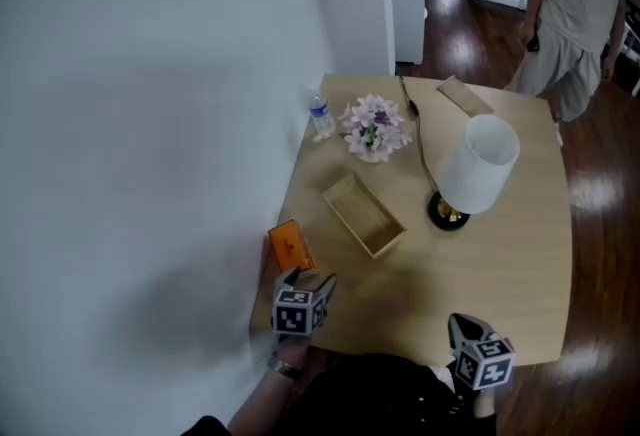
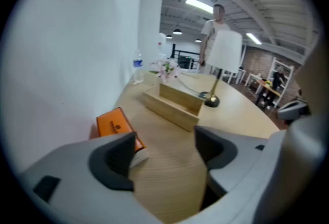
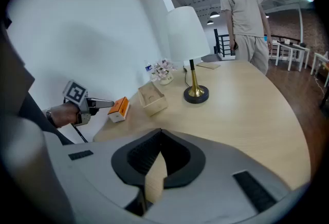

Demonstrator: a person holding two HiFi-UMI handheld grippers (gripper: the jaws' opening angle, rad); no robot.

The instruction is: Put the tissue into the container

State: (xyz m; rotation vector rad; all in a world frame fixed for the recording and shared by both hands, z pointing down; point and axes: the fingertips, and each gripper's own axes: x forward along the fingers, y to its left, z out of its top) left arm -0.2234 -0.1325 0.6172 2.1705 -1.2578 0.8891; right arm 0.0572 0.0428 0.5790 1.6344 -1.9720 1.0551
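Note:
An orange tissue pack [image 1: 288, 246] lies by the wall at the table's left edge. Just short of it my left gripper [image 1: 308, 282] hovers open, and nothing is between its jaws. In the left gripper view the orange tissue pack [image 2: 115, 125] shows past the left jaw of my left gripper [image 2: 164, 151], apart from it. The wooden container [image 1: 364, 215] is an open-topped box in the middle of the table, with the wooden container [image 2: 174, 103] straight ahead in that view. My right gripper [image 1: 463, 324] is low at the near edge. Seen from its own camera, the right gripper [image 3: 160, 138] is shut and empty.
A white-shaded lamp [image 1: 478, 167] on a brass foot stands right of the container. A flower bunch [image 1: 375, 128] and a water bottle [image 1: 320, 117] sit at the back by the wall [image 1: 150, 124]. A person [image 1: 572, 4] stands beyond the far edge.

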